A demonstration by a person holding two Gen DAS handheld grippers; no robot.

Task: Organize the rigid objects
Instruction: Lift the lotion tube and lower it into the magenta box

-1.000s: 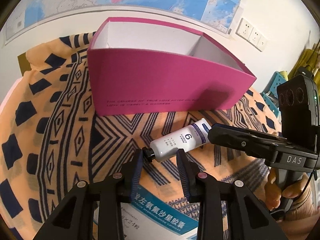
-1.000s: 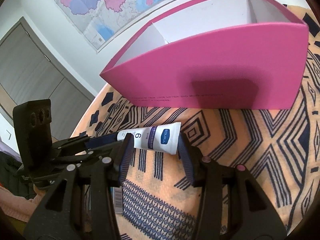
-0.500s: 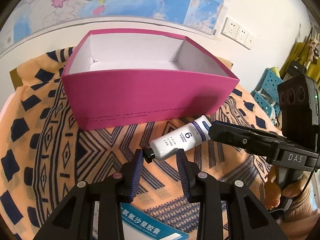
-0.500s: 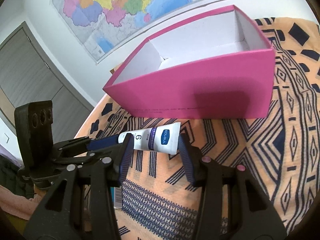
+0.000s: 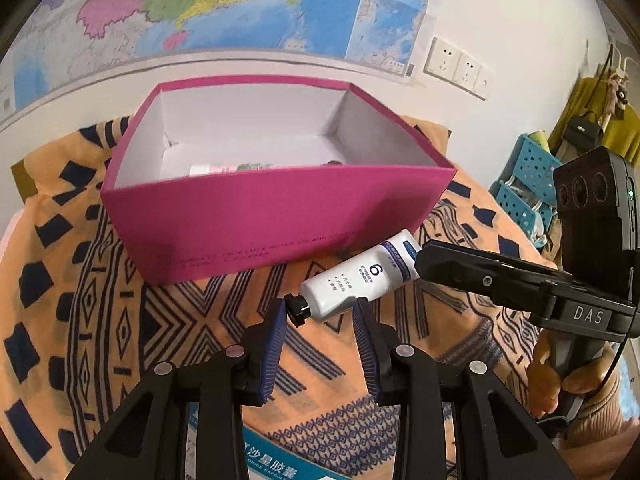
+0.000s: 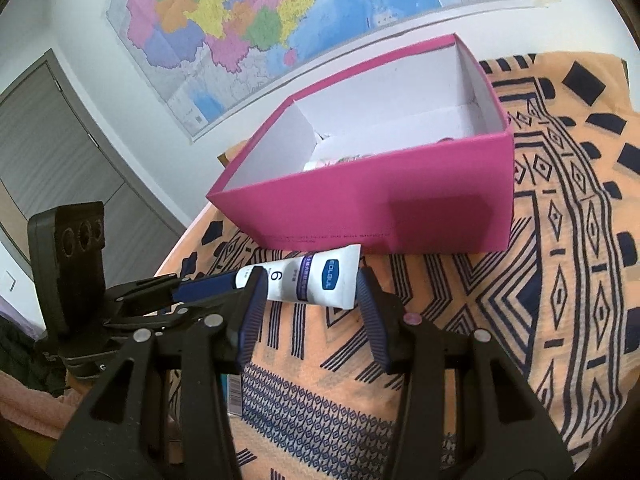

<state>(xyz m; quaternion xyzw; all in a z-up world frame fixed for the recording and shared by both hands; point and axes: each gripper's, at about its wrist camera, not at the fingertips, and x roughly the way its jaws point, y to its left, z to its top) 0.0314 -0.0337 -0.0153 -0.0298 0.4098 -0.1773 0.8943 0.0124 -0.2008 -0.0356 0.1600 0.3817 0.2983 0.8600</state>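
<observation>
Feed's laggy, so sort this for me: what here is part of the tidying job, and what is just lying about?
Job:
white tube, held at both ends
left tongs
right tongs
pink box, something already inside

Lying about:
blue-and-white carton under the left tongs
patterned cloth
wall map
sockets

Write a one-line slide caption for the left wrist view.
Both grippers, left and right, hold a white tube by its ends, lifted before an open pink box.
</observation>
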